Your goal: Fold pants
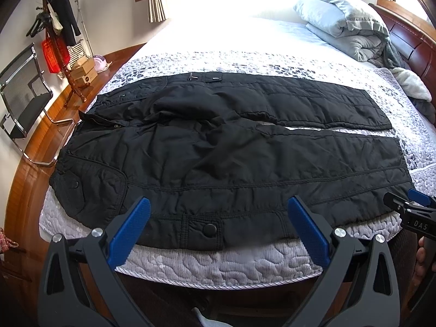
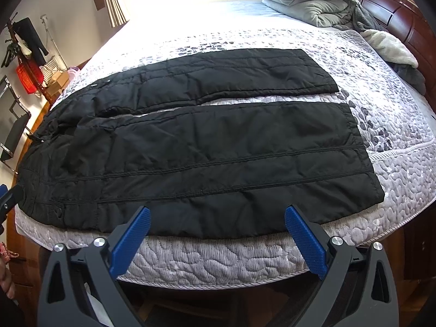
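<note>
pants (image 1: 231, 147) lie spread flat across the bed (image 1: 218, 261), filling the middle of both frames, waistband toward the left, both legs running right with a thin strip of quilt showing between them. laid out full length like this, every edge is within reach for a first fold, which looks not yet begun. the fabric is black, padded and quilted, with stitched channels, a snap pocket near the lower edge and soft wrinkles around the crotch; it will likely fold thick and springy. left gripper (image 1: 218, 222) hovers at the lower centre over the near hem, jaws spread wide, holding nothing. right gripper (image 2: 216, 222) does the same, wide and empty, just short of the near leg's edge.
</note>
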Demonstrator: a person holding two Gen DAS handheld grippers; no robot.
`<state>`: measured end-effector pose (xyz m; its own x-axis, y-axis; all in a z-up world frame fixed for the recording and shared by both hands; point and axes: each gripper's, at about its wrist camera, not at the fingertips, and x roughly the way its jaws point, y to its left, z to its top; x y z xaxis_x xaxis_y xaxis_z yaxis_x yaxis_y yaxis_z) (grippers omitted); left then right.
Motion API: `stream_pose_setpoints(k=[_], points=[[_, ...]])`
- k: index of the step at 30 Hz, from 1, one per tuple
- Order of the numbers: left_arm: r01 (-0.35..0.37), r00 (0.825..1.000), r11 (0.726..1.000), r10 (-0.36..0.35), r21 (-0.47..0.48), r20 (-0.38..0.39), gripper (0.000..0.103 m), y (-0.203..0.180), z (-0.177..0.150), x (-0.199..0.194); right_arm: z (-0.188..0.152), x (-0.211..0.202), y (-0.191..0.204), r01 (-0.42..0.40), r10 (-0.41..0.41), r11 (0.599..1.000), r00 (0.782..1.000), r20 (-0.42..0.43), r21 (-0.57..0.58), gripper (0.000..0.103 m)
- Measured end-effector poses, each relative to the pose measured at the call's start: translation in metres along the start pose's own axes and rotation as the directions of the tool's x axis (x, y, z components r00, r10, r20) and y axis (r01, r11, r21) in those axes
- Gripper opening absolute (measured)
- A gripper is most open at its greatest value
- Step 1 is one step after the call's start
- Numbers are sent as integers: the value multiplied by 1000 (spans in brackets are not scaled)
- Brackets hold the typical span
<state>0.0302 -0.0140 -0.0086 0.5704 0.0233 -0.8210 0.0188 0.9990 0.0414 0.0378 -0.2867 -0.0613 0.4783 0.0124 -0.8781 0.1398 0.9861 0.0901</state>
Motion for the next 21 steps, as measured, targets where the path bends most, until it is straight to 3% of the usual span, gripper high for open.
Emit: stream_pose_setpoints(k=[5, 9, 16, 19, 21], points=[[9, 999, 1000, -9, 0, -31, 100, 0, 11, 13, 12, 6, -3, -25, 25, 1000, 1000, 2, -11, 99], [38, 998, 999, -39, -29, -58, 100, 5, 40, 33, 43, 14, -10, -83, 83, 996, 996, 11, -13, 99], [94, 991, 996, -94, -1, -90, 100, -6, 131, 87, 153, 58, -15, -249, 255, 961, 966, 41, -125, 99], [150, 982, 989, -147, 16, -123, 100, -14, 177, 126, 208, 94, -12, -350, 355, 920, 935, -2, -178, 99], [184, 972, 983, -180, 12, -149, 100, -19, 199, 149, 240, 121, -10, -368, 368, 909, 929, -38, -193, 99]])
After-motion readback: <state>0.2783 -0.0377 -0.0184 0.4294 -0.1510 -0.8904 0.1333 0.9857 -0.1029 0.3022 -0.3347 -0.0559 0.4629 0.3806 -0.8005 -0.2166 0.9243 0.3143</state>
